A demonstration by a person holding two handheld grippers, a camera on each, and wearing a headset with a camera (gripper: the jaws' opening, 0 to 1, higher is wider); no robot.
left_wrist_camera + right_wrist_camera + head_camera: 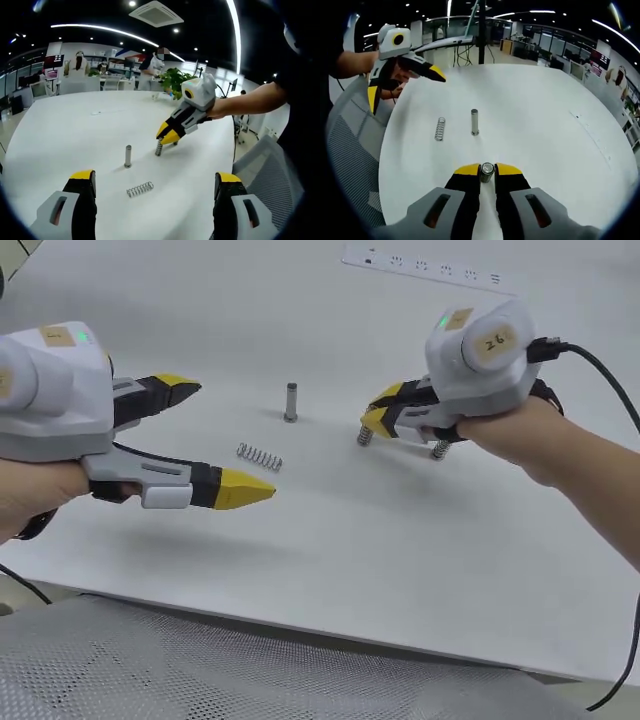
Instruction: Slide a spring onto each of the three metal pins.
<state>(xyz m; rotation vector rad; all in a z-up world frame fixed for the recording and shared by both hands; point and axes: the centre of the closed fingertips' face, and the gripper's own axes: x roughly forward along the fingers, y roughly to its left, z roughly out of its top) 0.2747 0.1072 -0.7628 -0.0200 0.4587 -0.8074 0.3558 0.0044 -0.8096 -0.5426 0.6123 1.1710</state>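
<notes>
A loose spring (259, 455) (139, 189) (440, 129) lies flat on the white table (330, 540). Just beyond it a bare metal pin (291, 402) (128, 156) (474, 122) stands upright. My left gripper (225, 440) (155, 176) is wide open with nothing in it, hovering just short of the loose spring. My right gripper (377, 412) (486, 172) is shut on the top of a spring on a second pin (365, 435) (158, 148) (486, 170). A third pin with a spring (438, 450) stands partly hidden under the right gripper.
A white power strip (430, 268) lies at the table's far edge. A black cable (600, 370) trails from the right gripper. A grey mesh chair (200, 670) sits below the near table edge. People stand far behind the table in the left gripper view.
</notes>
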